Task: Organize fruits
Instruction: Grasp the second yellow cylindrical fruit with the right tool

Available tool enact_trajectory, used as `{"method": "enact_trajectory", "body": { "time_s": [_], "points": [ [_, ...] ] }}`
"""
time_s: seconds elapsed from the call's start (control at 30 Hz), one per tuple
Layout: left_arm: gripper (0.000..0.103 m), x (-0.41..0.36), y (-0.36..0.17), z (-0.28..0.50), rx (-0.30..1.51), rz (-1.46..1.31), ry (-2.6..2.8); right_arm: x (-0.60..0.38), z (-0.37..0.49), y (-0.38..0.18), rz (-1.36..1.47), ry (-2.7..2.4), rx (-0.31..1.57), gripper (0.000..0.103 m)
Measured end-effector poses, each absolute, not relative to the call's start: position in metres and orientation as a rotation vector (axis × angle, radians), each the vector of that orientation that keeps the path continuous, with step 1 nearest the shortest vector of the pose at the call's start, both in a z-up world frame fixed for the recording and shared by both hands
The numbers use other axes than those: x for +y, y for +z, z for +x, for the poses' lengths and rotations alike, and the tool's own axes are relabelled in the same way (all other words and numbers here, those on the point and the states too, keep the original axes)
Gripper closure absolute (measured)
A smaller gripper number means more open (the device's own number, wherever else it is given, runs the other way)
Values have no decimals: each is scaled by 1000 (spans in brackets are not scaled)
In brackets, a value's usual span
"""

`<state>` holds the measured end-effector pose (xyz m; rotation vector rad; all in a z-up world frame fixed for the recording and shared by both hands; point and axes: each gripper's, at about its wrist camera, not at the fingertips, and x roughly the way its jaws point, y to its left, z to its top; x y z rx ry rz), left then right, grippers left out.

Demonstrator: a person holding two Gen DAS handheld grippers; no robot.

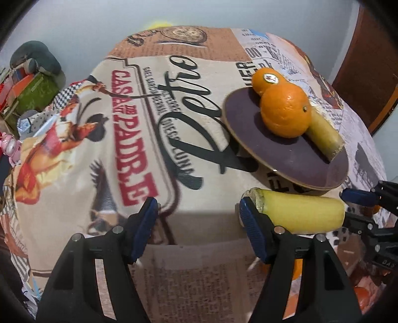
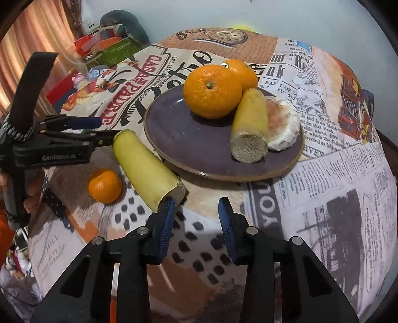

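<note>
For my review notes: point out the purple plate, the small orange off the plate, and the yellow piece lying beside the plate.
purple plate (image 2: 174,139), right wrist view, bare surface.
small orange (image 2: 105,185), right wrist view, middle.
yellow piece (image 2: 144,166), right wrist view, mid-length.

Home, likely a dining corner. Round table (image 2: 335,174) under a printed newspaper/vintage-ad tablecloth, purple ceramic plate (image 2: 179,139) with oranges (image 2: 211,92) on it. Clutter behind: boxes (image 2: 109,47), a pink alarm clock (image 1: 11,149). Peach curtain (image 2: 37,37), wooden door (image 1: 365,72), plain pale wall (image 1: 199,12).
</note>
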<state>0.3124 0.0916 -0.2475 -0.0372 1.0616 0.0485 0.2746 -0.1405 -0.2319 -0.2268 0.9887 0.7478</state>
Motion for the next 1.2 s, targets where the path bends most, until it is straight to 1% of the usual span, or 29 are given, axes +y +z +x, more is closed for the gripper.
{"method": "enact_trajectory", "body": {
  "time_s": [0.23,0.37,0.53,0.63,0.7,0.73,0.83,0.93,1.0,1.2],
  "points": [
    [35,63,-248,307,1060,-24,-39,-169,252,-227,-243,739,994,68],
    [35,64,-235,299,1029,-58,-27,-174,248,-211,-247,734,956,68],
    [35,74,-212,278,978,-103,-25,-155,250,-197,-235,786,909,68],
    [35,79,-211,271,987,-105,-18,-134,257,-204,-233,832,939,68],
    [34,82,-214,268,1000,-114,-18,-121,263,-213,-220,841,968,65],
    [34,83,-215,267,1003,-116,-16,-118,265,-215,-220,839,974,61],
    [34,86,-220,262,1013,-123,-13,-108,272,-222,-220,831,1000,60],
    [34,86,-224,258,1021,-130,-14,-97,275,-227,-251,839,1025,55],
    [34,86,-225,257,1021,-128,-15,-94,272,-227,-294,846,1024,55],
    [34,83,-225,250,1019,-121,-24,-112,265,-227,-287,808,1051,64]
  ]
}}
